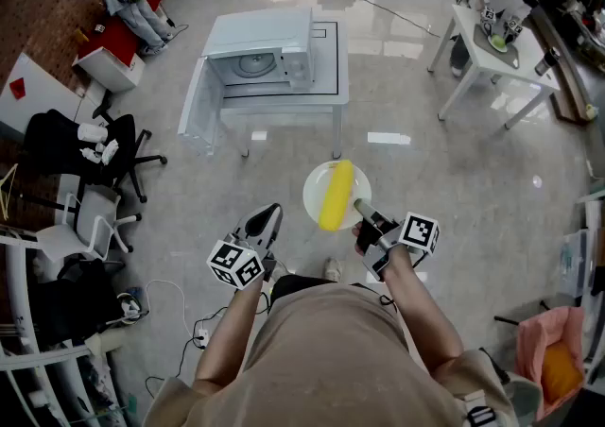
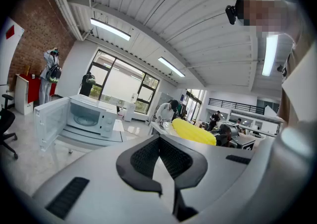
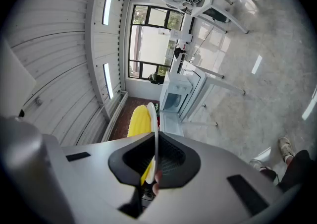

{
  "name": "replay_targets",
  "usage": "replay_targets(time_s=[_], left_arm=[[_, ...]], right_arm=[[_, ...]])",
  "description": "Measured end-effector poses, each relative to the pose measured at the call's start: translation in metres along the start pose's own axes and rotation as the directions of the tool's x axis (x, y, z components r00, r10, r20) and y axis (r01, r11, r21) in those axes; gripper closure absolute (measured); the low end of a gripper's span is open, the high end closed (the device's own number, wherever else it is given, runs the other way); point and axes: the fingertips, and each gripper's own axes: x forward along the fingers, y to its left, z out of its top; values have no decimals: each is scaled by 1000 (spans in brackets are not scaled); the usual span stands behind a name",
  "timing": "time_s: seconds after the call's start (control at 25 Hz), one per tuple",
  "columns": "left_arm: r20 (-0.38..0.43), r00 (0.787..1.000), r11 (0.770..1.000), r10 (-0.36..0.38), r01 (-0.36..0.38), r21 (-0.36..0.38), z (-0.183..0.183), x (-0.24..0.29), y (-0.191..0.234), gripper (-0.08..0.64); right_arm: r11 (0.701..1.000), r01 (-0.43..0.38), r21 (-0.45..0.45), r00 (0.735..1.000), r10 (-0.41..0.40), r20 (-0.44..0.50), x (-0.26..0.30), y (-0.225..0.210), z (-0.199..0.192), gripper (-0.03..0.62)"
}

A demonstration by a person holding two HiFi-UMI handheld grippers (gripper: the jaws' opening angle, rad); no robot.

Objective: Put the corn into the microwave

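Note:
A yellow corn cob (image 1: 336, 194) lies on a round white plate (image 1: 314, 196) held in the air over the floor. My right gripper (image 1: 364, 213) is shut on the plate's near rim; in the right gripper view the plate (image 3: 152, 119) stands edge-on between the pads with the corn (image 3: 138, 119) on its left. My left gripper (image 1: 267, 220) hangs to the left of the plate, shut and empty. The white microwave (image 1: 260, 61) stands ahead on a white table (image 1: 331, 85), its door (image 1: 200, 109) swung open to the left. The left gripper view also shows the microwave (image 2: 86, 119) and the corn (image 2: 193, 131).
Black and white office chairs (image 1: 95, 151) crowd the left side. A second white table (image 1: 492, 57) with a person at it stands at the far right. Cables and a power strip (image 1: 194, 333) lie on the floor by my left side. A pink bag (image 1: 553, 350) sits at the lower right.

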Motion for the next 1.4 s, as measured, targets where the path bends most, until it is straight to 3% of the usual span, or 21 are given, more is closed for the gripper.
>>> replay_targets(time_s=[0.44, 0.76, 1.16, 1.4], left_arm=[[-5, 1000, 999, -9, 10, 37, 5, 16, -25, 555], [-25, 999, 998, 33, -31, 53, 4, 7, -26, 555], [-38, 993, 994, 110, -109, 25, 4, -5, 14, 555], [-41, 993, 994, 113, -112, 15, 15, -2, 52, 555]], right_arm=[[998, -53, -36, 998, 52, -38, -10, 16, 7, 572], [997, -80, -18, 995, 79, -54, -6, 15, 7, 572], [998, -27, -61, 995, 21, -97, 20, 1, 10, 572], [999, -23, -46, 995, 18, -96, 51, 3, 15, 571]])
